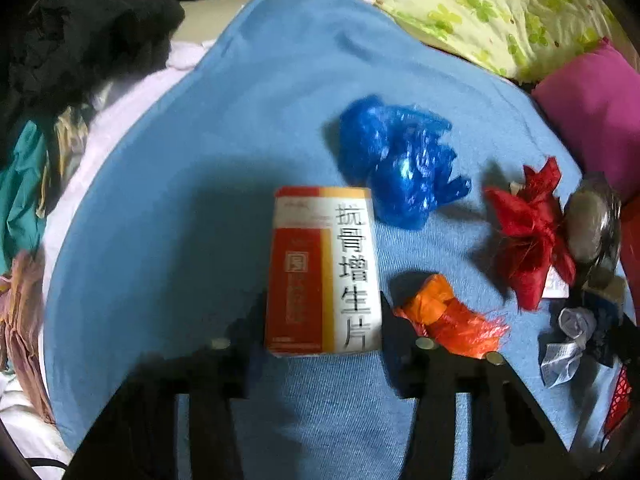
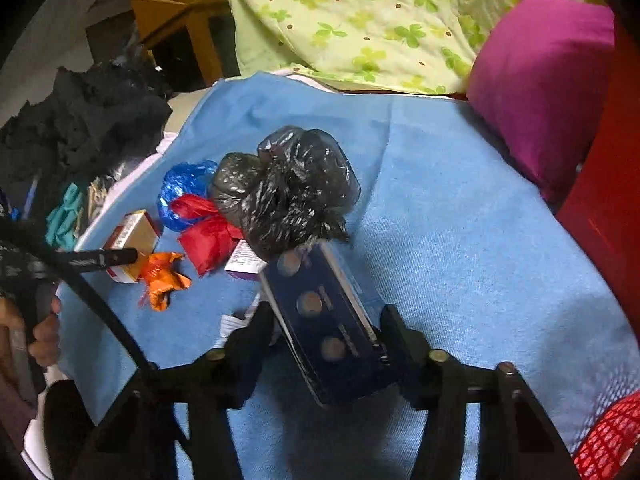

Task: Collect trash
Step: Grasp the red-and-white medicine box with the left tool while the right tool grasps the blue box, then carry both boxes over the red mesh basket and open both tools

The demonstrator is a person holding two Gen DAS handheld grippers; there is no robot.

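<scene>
Both boxes flanked, nothing binned yet

Dark blue box (image 2: pixel 332 332) sits tilted between my right gripper (image 2: pixel 326 336) jaws; both sides look in contact, so I call it gripped. Left gripper (image 1: pixel 322 320) jaws flank the orange-and-white medicine box (image 1: pixel 324 270) on the blue blanket (image 1: pixel 180 200); I can't tell whether they pinch it. Left to collect, I judge: blue plastic wad (image 1: pixel 400 160), red wrapper (image 1: pixel 528 232), orange wrapper (image 1: pixel 448 316), black bag (image 2: pixel 288 188). Red mesh basket (image 2: pixel 608 436) shows at the right edge, apparently the bin. Early stage.
</scene>
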